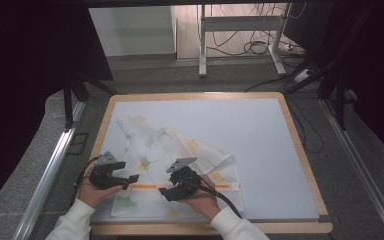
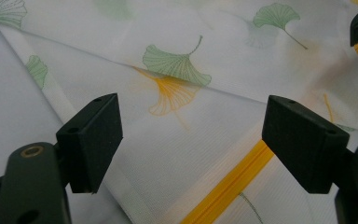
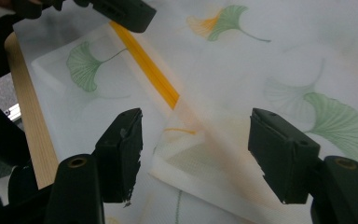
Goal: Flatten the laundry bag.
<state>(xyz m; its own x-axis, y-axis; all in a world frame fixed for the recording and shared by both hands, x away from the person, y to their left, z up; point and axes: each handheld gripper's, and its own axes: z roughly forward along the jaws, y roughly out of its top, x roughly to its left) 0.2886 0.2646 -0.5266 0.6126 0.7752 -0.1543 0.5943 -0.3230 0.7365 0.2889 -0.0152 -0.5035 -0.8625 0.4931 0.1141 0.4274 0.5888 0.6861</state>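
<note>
A white cloth (image 1: 180,145) printed with green and orange ginkgo leaves lies partly folded on the near left of the table, an orange stripe (image 1: 147,186) running along its near part. My left gripper (image 1: 130,181) hovers at the cloth's left side, pointing right, open. In the left gripper view its jaws (image 2: 198,140) stand wide over the cloth (image 2: 191,70) and the stripe (image 2: 233,184), pressing on nothing. My right gripper (image 1: 167,192) sits over the cloth's near middle, open. In the right gripper view a folded cloth corner (image 3: 191,158) lies below its spread jaws (image 3: 200,151).
The cloth rests on a white mat (image 1: 260,140) laid on a wooden-edged table (image 1: 300,145). The table's wooden edge (image 3: 28,116) runs just left of the cloth in the right gripper view. Metal rails (image 1: 50,170) flank the table, and a desk frame with cables (image 1: 245,45) stands behind.
</note>
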